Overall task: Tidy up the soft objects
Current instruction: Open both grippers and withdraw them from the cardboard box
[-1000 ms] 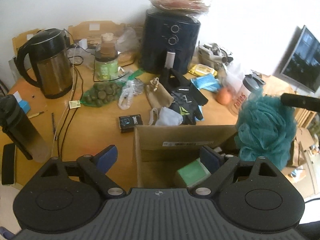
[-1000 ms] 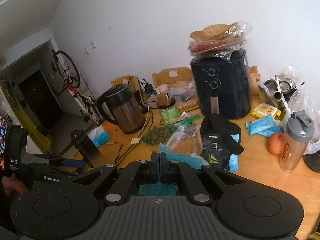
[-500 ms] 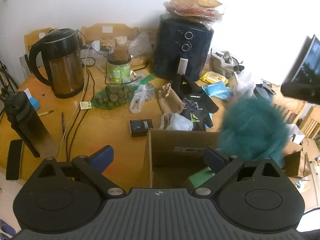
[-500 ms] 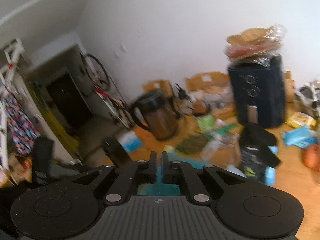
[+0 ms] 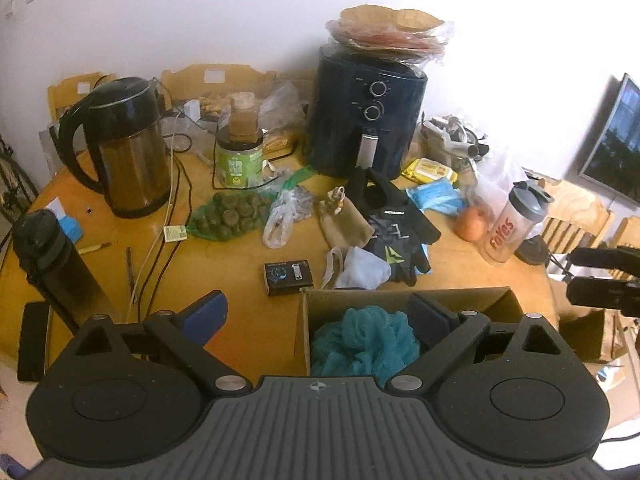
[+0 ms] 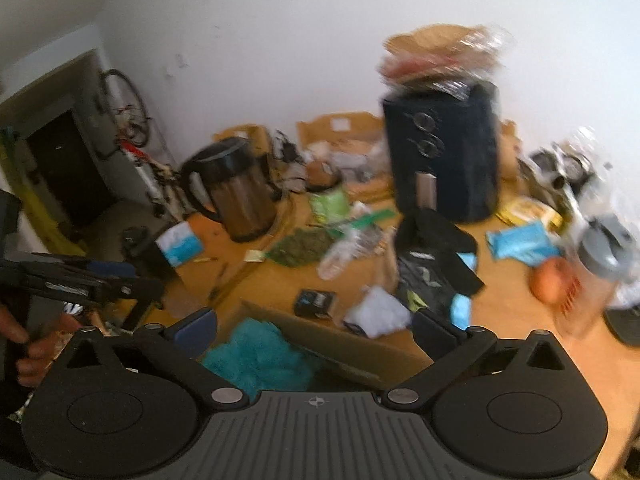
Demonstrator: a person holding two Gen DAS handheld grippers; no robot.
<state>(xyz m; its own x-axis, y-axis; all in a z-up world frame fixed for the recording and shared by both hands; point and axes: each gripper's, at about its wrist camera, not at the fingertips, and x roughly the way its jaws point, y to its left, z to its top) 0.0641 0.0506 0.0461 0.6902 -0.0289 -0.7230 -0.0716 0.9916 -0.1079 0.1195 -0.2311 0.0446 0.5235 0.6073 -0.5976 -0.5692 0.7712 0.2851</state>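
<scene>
Both grippers, left (image 5: pixel 320 316) and right (image 6: pixel 316 330), gape empty; the right's just opened over the fluffy teal loofah (image 5: pixel 364 340) in the cardboard box (image 5: pixel 404 300).

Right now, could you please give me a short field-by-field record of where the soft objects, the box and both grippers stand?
box: cardboard box at the near edge of the table, open on top
in box: teal bath pouf, lying loose
left gripper: open, empty, above the box's near side
right gripper: jaws have just been opening, now wide, nothing between the pads, pouf below them
still on table: black gloves, white cloth, tan pouch
right view: blurred
</scene>
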